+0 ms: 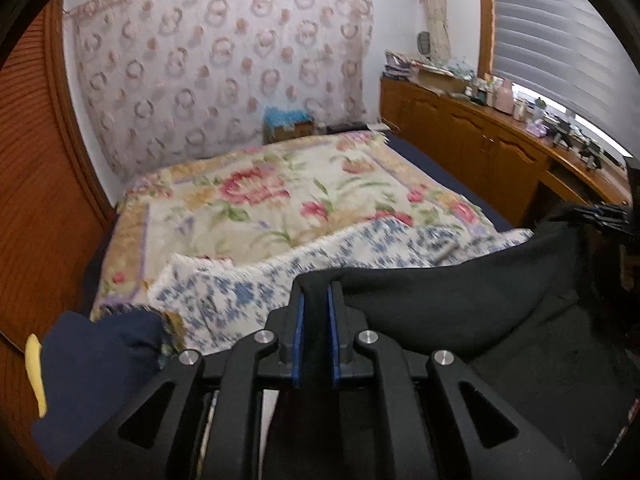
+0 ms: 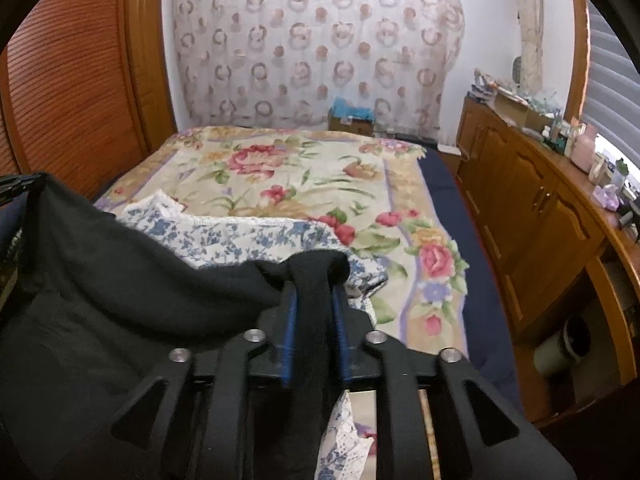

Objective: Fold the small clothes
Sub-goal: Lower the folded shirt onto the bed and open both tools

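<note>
A black garment (image 1: pixel 460 300) hangs stretched between my two grippers above the bed. My left gripper (image 1: pixel 316 296) is shut on its left top edge, cloth pinched between the blue pads. My right gripper (image 2: pixel 312 284) is shut on the garment's (image 2: pixel 120 280) right top edge. The right gripper shows at the far right of the left wrist view (image 1: pixel 600 216). A white cloth with blue flowers (image 1: pixel 280 280) lies crumpled on the bed under the garment; it also shows in the right wrist view (image 2: pixel 248 236). A dark navy garment (image 1: pixel 100 360) with a yellow patch lies at the lower left.
The bed has a floral blanket (image 2: pixel 300 176) over a navy sheet (image 2: pixel 452 208). A wooden slatted wardrobe (image 2: pixel 68 80) stands left. A wooden sideboard (image 2: pixel 532 208) with clutter runs along the right under window blinds. A patterned curtain (image 1: pixel 224 60) covers the far wall.
</note>
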`<state>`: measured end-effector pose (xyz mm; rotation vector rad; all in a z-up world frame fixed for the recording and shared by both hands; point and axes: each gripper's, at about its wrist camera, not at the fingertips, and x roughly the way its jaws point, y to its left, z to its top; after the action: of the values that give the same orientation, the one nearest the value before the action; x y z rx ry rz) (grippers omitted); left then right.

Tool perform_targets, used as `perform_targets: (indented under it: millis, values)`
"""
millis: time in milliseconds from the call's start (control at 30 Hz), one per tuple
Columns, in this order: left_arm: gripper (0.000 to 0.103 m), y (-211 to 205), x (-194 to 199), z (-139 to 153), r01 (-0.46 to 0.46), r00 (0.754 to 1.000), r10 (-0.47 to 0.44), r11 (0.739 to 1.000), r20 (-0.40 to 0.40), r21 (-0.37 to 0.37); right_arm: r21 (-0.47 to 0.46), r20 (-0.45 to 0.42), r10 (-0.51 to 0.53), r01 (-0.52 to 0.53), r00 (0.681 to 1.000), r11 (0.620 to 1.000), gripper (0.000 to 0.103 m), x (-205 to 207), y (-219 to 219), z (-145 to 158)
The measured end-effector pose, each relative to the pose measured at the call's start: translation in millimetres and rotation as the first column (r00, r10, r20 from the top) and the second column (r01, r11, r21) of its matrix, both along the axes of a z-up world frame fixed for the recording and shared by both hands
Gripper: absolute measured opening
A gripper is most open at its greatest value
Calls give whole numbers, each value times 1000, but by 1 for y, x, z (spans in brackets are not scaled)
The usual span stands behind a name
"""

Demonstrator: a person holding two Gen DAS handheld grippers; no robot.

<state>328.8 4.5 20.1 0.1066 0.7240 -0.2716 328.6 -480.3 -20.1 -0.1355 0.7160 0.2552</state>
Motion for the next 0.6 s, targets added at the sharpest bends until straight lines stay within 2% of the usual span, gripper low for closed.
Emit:
perform_targets:
  millis: [67,100,233,367,500,600]
  values:
    - [17,-2,-10,1,13,1000,-13,1000,15,-2,-5,1,-3,3,1000,1000,37,-2,2,-2]
    - [20,-3,-15,2,5,1000,-5,1000,19,2,-6,8,-6,6,1000,1000,38,-6,3,-2]
    - [23,-3,-41,-1,21,1000,-21,1000,5,-19,31,3,-20,20,1000,999,55,-30,3,-1]
    - [25,-1,-64,-18,38,998,-40,998,-40,-43,57,-51,-17,20,999,998,58,-53,4,-12]
    - [25,-3,-84,-44,35,993,-39,999,-109,-37,1,-128,-6,6,992,1000,58,-77,14,-31]
    - [25,-3,-97,-61,23,989,-27,999,-147,-33,34,-159,-1,6,987,999,58,-98,13,-38]
